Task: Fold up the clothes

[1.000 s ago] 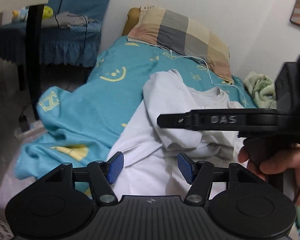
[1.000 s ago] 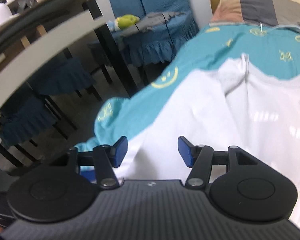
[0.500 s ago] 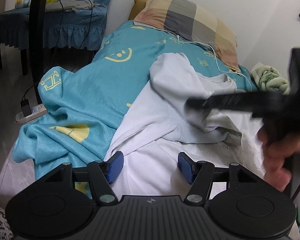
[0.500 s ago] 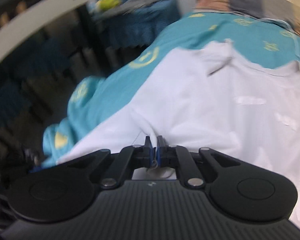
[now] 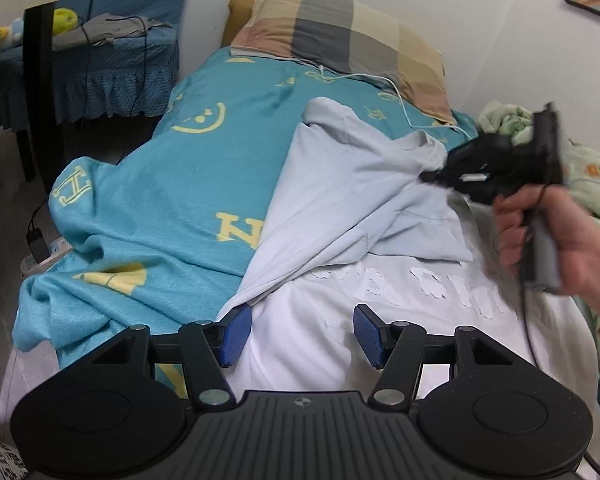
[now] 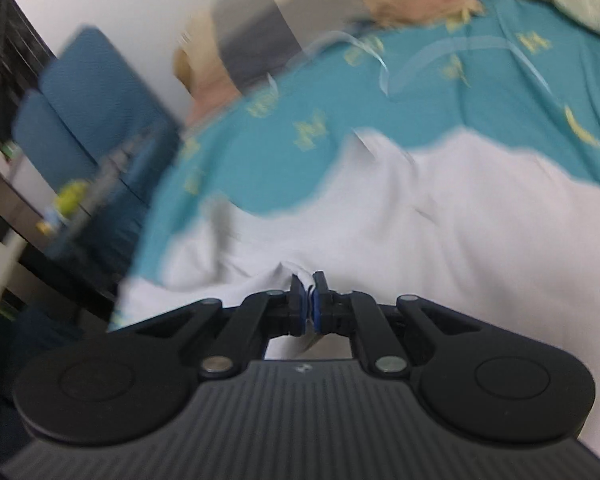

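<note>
A white T-shirt (image 5: 340, 208) lies on the bed, its left side pulled over its printed front. My right gripper (image 6: 309, 300) is shut on a bunched fold of the shirt (image 6: 420, 220). In the left wrist view that gripper (image 5: 432, 178) sits at the right, held by a hand (image 5: 572, 240), with the cloth stretched up to its tips. My left gripper (image 5: 302, 334) hovers over the shirt's lower hem. Its jaws are closing slightly, the blue pads (image 5: 236, 332) stand apart, and nothing is pinched between them.
A teal blanket (image 5: 172, 184) with yellow letters covers the bed and hangs off its left edge. A checked pillow (image 5: 360, 40) and a white cable (image 5: 380, 80) lie at the head. Green bedding (image 5: 504, 116) is at the right. A blue chair (image 5: 80, 64), a dark table leg (image 5: 40, 80) and a power strip (image 5: 44, 248) stand left.
My right gripper shut on the shirt's left edge and swept right with it, rolling as it went and folding that side over the front. My left gripper stayed nearly in place.
</note>
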Demonstrator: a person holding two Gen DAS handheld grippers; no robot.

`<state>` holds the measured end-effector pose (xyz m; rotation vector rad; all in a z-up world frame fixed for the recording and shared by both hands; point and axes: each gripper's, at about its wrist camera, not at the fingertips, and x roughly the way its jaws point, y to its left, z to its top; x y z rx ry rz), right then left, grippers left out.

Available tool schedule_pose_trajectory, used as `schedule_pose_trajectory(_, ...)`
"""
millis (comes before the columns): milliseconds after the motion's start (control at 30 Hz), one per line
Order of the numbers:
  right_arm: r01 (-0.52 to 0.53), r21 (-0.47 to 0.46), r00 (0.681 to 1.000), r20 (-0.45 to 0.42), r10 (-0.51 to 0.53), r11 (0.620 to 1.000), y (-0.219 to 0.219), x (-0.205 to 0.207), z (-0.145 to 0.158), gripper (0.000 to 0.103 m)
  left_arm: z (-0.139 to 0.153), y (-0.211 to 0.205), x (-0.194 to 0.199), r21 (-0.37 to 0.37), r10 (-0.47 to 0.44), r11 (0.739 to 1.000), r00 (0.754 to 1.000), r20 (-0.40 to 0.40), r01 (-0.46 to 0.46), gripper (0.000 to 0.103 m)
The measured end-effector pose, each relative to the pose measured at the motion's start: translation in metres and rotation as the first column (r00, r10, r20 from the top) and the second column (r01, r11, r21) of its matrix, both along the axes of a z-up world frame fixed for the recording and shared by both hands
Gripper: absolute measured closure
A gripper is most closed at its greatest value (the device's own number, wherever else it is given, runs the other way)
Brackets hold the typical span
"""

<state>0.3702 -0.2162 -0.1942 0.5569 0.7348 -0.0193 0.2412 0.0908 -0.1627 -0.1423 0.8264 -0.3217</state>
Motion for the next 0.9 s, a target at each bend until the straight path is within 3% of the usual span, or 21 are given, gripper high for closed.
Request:
schedule_pose_trajectory(100,-0.012,-0.004,1.000,0.026,0.012,1.000,0.002,-0.004,-0.014,0.097,-0.001,-0.001,0.000,-0.006,-0.004,1.000,1.000,-0.001,0.004,0.042)
schedule_pose_trajectory(267,-0.088,0.013,0.994,0.073,0.087,0.996,0.003,-0.018,0.005,0.092,0.000,0.001,0.002,-0.023,0.013,1.000,1.000,-0.011,-0.013,0.038)
schedule_pose_trajectory(300,-0.092,0.006,0.993,0.076,0.092,0.996,0.002,-0.026,0.014,0.087,0.000,0.001,0.002,-0.021,0.016,1.000,1.000,-0.013,-0.017,0.037)
schedule_pose_trajectory(400,-0.098,-0.024,0.991,0.091,0.100,0.995,-0.003,-0.055,0.041,0.049,0.001,0.000,0.000,-0.014,0.022,1.000,1.000,-0.017,-0.022,0.036)
schedule_pose_trajectory(433,-0.102,-0.027,0.989,0.102,0.104,0.994,-0.004,-0.069,0.052,0.047,0.002,-0.001,-0.002,-0.007,0.017,1.000,1.000,-0.014,-0.017,0.036)
schedule_pose_trajectory(567,-0.131,-0.026,0.987,0.092,0.133,0.991,-0.002,-0.135,0.096,0.047,0.015,-0.004,-0.020,0.007,0.001,1.000,1.000,-0.003,-0.001,0.031)
schedule_pose_trajectory(700,-0.152,-0.061,0.987,0.050,0.155,0.986,0.006,-0.210,0.140,0.047,0.029,0.004,-0.055,-0.031,-0.017,0.999,1.000,-0.011,0.017,0.029)
schedule_pose_trajectory(900,-0.189,-0.078,0.980,0.054,0.194,0.979,0.010,-0.320,0.162,0.047,0.049,0.035,-0.099,-0.073,0.000,0.997,0.989,-0.147,-0.010,0.028)
